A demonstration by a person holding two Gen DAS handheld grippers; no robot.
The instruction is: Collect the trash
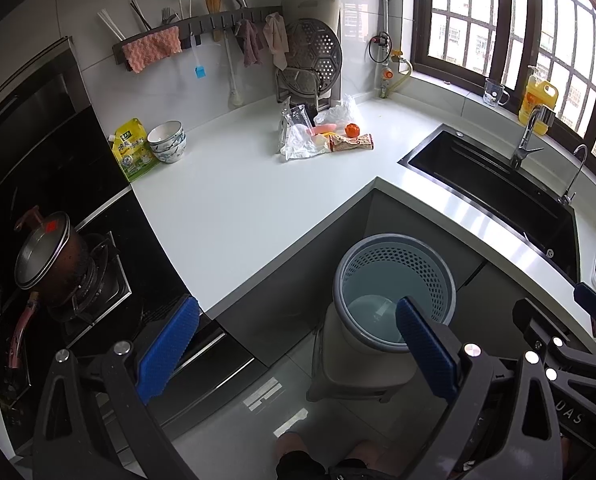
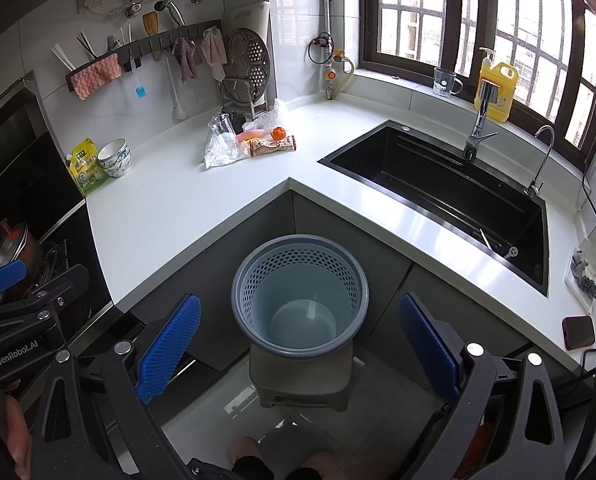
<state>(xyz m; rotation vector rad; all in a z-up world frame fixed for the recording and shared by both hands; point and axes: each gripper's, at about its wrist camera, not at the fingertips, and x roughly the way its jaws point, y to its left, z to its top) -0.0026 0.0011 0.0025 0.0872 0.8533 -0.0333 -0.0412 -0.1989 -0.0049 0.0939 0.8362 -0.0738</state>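
A heap of trash lies on the white counter (image 1: 238,208) near the back wall: clear plastic bags (image 1: 298,142), a printed snack wrapper (image 1: 352,143), an orange fruit (image 1: 352,129) and a pink piece (image 1: 323,129). The same heap shows in the right wrist view, with the wrapper (image 2: 274,146) and the fruit (image 2: 278,133). A grey-blue perforated bin (image 1: 394,284) stands on a stool (image 1: 354,372) on the floor in the counter's corner; it also shows in the right wrist view (image 2: 300,292). My left gripper (image 1: 298,344) and my right gripper (image 2: 300,344) are both open and empty, held above the floor in front of the bin.
A black sink (image 2: 438,192) with a tap (image 2: 480,120) is set in the counter at right. Stacked bowls (image 1: 167,142) and a yellow pouch (image 1: 132,152) stand at left by the stove with a pot (image 1: 46,256). A dark phone (image 2: 578,332) lies at the counter's right end.
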